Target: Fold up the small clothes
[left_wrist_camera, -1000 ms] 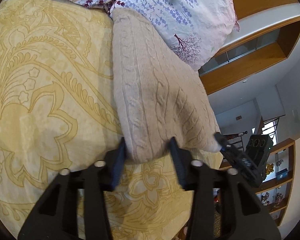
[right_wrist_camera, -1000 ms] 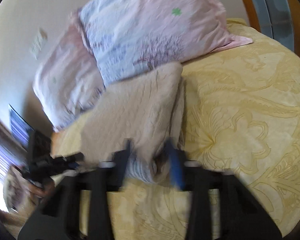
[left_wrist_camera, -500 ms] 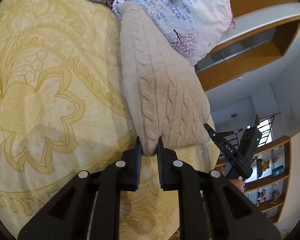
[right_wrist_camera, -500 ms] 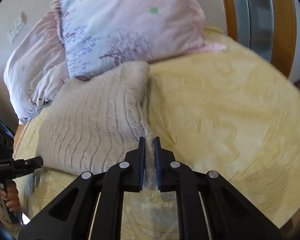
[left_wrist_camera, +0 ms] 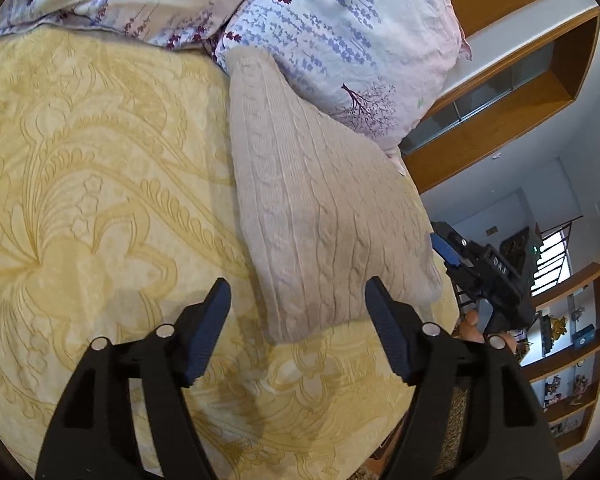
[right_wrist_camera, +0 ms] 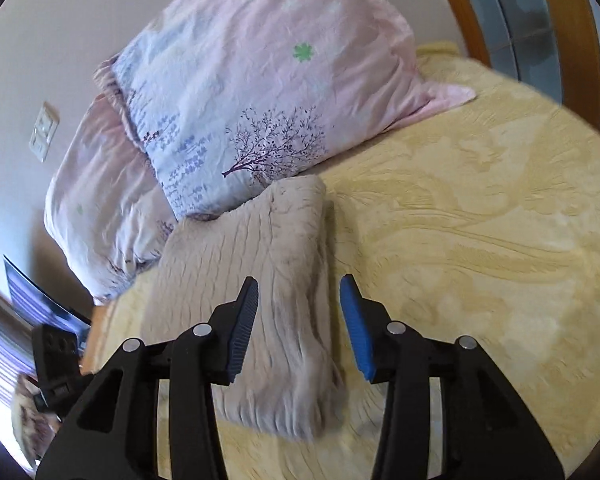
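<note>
We see a beige cable-knit sweater [left_wrist_camera: 320, 216] folded into a compact oblong and lying flat on a yellow bedspread [left_wrist_camera: 92, 184] with a raised floral pattern. Its far end touches a floral pillow [left_wrist_camera: 340, 40] printed with purple trees and blue sprigs, and a second, pinker pillow [right_wrist_camera: 100, 200] sits beside that one against a pale wall. Our left gripper [left_wrist_camera: 296, 312] is released, its dark fingers spread wide just short of the sweater's near corner and holding nothing. Our right gripper [right_wrist_camera: 298, 316] is likewise released, its blue-padded fingers [right_wrist_camera: 356, 328] parted above the sweater's near edge, with the cloth showing between them; that view is slightly blurred. From the left wrist view, the right gripper shows beyond the bed's edge, before wooden shelving [left_wrist_camera: 572, 344].
</note>
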The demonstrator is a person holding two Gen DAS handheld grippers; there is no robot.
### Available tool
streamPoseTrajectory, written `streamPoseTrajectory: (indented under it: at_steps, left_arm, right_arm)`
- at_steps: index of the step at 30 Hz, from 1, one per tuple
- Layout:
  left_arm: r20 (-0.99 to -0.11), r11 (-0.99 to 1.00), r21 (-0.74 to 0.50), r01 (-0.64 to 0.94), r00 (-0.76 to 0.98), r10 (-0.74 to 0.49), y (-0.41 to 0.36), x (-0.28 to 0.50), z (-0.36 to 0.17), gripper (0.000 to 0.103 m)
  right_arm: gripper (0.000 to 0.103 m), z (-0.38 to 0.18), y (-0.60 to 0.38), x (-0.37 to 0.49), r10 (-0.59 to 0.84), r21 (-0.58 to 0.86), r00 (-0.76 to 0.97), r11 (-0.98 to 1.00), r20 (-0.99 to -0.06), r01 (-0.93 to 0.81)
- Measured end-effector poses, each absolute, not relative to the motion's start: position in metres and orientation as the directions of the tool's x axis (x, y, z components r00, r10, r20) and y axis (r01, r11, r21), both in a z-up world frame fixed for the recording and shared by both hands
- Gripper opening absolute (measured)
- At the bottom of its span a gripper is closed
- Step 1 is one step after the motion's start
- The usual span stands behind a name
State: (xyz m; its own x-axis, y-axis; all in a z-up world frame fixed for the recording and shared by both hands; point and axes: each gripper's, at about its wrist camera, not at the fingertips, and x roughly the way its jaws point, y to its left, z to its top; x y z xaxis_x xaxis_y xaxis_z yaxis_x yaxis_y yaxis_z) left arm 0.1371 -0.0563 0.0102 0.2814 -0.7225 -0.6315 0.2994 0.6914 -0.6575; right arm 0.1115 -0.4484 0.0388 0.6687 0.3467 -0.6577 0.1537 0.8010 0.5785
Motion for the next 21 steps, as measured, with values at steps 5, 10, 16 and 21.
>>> streamPoseTrajectory:
  at_steps: [5, 10, 16, 21]
  left_arm:
    - [-0.659, 0.72, -0.634, 0.283, 0.289, -0.694, -0.062, 0.149, 0.008, 0.08]
    - [-0.674, 0.738, -0.628, 0.247, 0.301, -0.675, -0.065, 0.162, 0.002, 0.081]
    - [-0.674, 0.743, -0.618, 0.256, 0.314, -0.669, -0.068, 0.166, 0.002, 0.081]
    - [-0.664, 0.733, -0.628, 0.264, 0.31, -0.68, -0.07, 0.169, 0.002, 0.081]
  right_arm:
    - [0.044, 0.02, -0.446, 0.143, 0.42, 0.644, 0.624, 0.744, -0.659, 0.18]
    - [0.01, 0.042, -0.426, 0.149, 0.331, 0.529, 0.681, 0.843, -0.653, 0.098]
    - [0.01, 0.066, -0.41, 0.151, 0.141, 0.289, 0.738, 0.954, -0.66, 0.077]
    - [0.01, 0.013, -0.428, 0.163, 0.149, 0.327, 0.62, 0.927, -0.77, 0.184]
